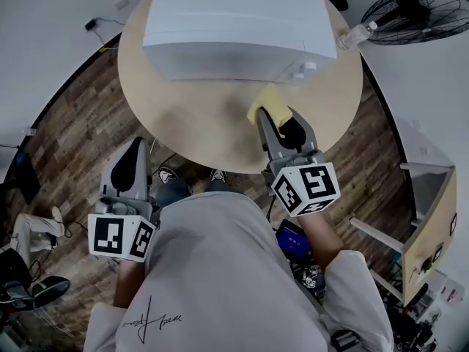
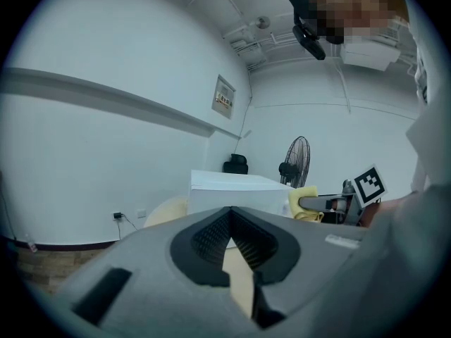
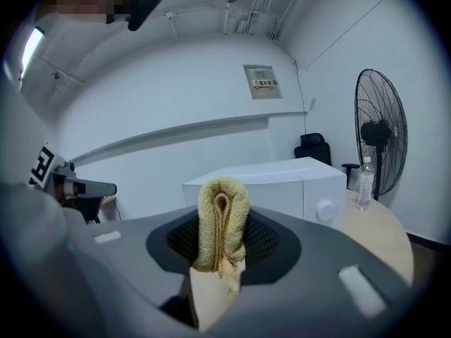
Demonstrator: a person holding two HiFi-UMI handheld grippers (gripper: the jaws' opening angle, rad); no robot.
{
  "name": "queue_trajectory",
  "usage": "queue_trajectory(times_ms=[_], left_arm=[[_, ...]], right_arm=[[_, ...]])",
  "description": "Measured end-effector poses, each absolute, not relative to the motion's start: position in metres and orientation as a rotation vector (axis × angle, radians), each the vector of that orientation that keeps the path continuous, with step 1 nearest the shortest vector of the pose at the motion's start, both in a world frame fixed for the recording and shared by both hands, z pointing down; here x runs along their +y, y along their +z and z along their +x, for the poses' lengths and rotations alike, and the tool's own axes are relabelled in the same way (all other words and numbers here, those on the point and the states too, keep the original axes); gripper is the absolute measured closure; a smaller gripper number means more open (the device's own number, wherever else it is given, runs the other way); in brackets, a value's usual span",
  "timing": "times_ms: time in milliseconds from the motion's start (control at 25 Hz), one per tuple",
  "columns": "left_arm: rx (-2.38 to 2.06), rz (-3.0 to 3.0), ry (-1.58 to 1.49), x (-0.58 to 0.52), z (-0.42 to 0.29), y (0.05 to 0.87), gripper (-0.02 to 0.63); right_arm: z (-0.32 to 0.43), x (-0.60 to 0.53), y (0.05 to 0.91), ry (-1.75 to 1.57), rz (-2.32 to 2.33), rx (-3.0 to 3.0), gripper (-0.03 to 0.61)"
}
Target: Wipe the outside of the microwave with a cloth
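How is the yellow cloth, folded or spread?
Folded: the cloth bends double, its fold sticking up, pinched in the right gripper.

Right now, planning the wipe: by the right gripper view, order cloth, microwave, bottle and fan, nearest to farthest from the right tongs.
1. Cloth, held in the right tongs.
2. Microwave, straight ahead.
3. Bottle, to its right.
4. Fan, far right, behind.

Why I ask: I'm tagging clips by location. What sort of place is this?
Probably an office or lab workroom, not a home kitchen: the white microwave sits on a round wooden table, with a pedestal fan and bare white walls nearby.
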State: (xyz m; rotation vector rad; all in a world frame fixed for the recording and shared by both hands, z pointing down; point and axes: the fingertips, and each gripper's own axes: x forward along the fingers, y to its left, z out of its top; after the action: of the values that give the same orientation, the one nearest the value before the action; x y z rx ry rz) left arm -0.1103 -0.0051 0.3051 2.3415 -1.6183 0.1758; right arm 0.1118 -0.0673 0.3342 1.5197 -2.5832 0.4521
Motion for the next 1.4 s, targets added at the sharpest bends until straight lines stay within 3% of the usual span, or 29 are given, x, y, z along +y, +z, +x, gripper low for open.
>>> queue_trajectory(times_ms=[1400], left_arm=[[-1.670, 2.292, 0.184, 0.021, -0.089, 0.303, 0.623]], right_arm=[[0.154, -0.012, 0.323, 0.460, 1.424, -2.558, 0.451]])
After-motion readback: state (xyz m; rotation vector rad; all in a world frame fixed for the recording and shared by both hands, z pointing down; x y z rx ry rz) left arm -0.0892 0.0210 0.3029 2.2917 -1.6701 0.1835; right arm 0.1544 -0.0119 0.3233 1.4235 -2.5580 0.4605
